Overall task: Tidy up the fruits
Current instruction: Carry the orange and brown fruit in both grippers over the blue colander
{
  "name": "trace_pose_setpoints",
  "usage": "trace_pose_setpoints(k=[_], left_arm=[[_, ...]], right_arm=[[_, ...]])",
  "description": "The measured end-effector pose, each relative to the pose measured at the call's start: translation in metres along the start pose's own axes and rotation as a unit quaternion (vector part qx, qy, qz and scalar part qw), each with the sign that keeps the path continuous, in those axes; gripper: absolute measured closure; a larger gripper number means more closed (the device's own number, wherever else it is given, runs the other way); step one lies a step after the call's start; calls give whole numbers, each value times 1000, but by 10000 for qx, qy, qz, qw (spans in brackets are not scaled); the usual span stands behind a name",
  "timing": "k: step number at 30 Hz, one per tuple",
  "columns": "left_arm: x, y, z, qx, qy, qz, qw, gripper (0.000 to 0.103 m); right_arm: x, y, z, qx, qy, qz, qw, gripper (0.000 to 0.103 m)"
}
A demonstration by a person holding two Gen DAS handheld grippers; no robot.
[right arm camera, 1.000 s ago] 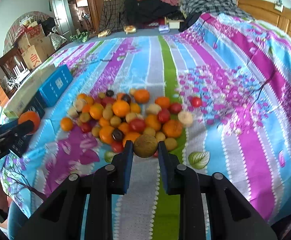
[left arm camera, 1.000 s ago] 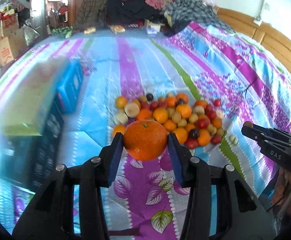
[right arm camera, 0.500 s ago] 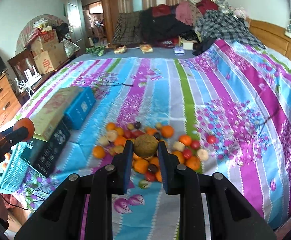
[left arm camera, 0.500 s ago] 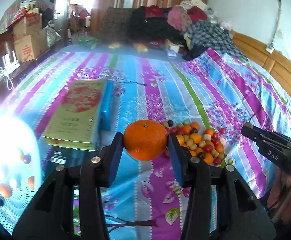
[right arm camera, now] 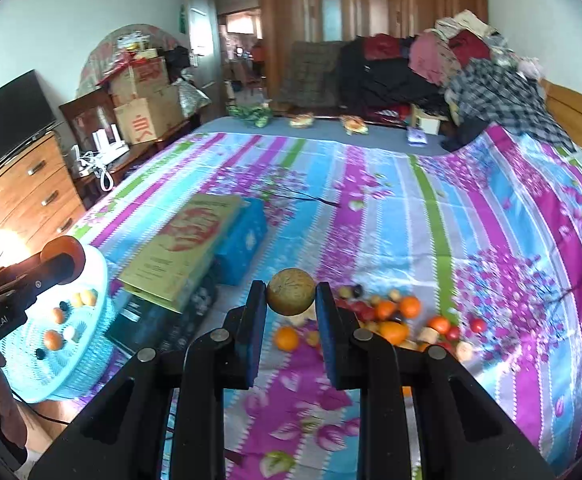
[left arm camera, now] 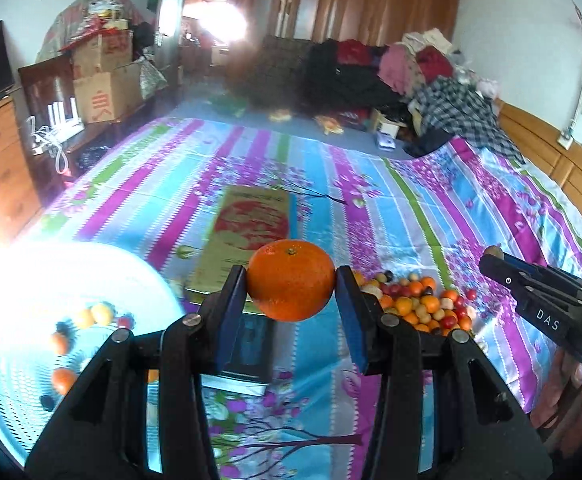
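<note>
My left gripper [left arm camera: 291, 286] is shut on a large orange [left arm camera: 290, 280], held above the bed. My right gripper [right arm camera: 291, 298] is shut on a small brown round fruit [right arm camera: 291, 291]. A pile of small fruits [left arm camera: 415, 306] [right arm camera: 391, 318] lies on the striped bedspread, to the right of and below both grippers. A light blue mesh basket [right arm camera: 91, 344] [left arm camera: 7, 384] with several small fruits in it stands at the bed's left edge, partly washed out by glare in the left wrist view. The left gripper [right arm camera: 61, 262] with its orange shows over that basket in the right wrist view.
A flat yellow-green box [left arm camera: 247, 240] [right arm camera: 183, 246] lies on a blue box [right arm camera: 243, 246] and a dark box between basket and fruit pile. Clothes [right arm camera: 431, 72] are heaped at the far end of the bed. A wooden dresser [right arm camera: 23, 192] and cardboard boxes [right arm camera: 143, 120] stand left.
Both grippers rose and swung left, away from the fruit pile, each keeping its fruit. The blue basket has come into view at the left.
</note>
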State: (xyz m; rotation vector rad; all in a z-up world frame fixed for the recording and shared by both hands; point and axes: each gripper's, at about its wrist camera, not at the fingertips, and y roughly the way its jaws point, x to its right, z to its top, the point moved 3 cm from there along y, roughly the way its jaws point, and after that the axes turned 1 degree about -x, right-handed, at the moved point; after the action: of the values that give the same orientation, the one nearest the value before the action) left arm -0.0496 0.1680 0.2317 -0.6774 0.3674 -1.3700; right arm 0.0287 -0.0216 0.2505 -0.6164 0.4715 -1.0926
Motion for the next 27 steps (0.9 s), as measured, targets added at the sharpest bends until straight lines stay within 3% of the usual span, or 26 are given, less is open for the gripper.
trace_pose_setpoints(k=[7, 17, 22, 27], left_arm=[[-55, -22, 3, 174, -333, 415, 9984, 57], [-140, -56, -5, 276, -930, 1034, 9899, 57], [-172, -61, -15, 194, -1182, 1260, 9848, 57], [-202, -51, -33, -132, -1425, 1382, 9800, 57]], right_arm=[[-68, 4, 16, 51, -326, 450, 9984, 75], [-180, 14, 27, -52, -903, 1138, 9894, 75], [-230, 26, 27, -233, -1171, 1447, 9822, 75], [-270, 42, 20, -534, -1399, 1699, 9740, 75]])
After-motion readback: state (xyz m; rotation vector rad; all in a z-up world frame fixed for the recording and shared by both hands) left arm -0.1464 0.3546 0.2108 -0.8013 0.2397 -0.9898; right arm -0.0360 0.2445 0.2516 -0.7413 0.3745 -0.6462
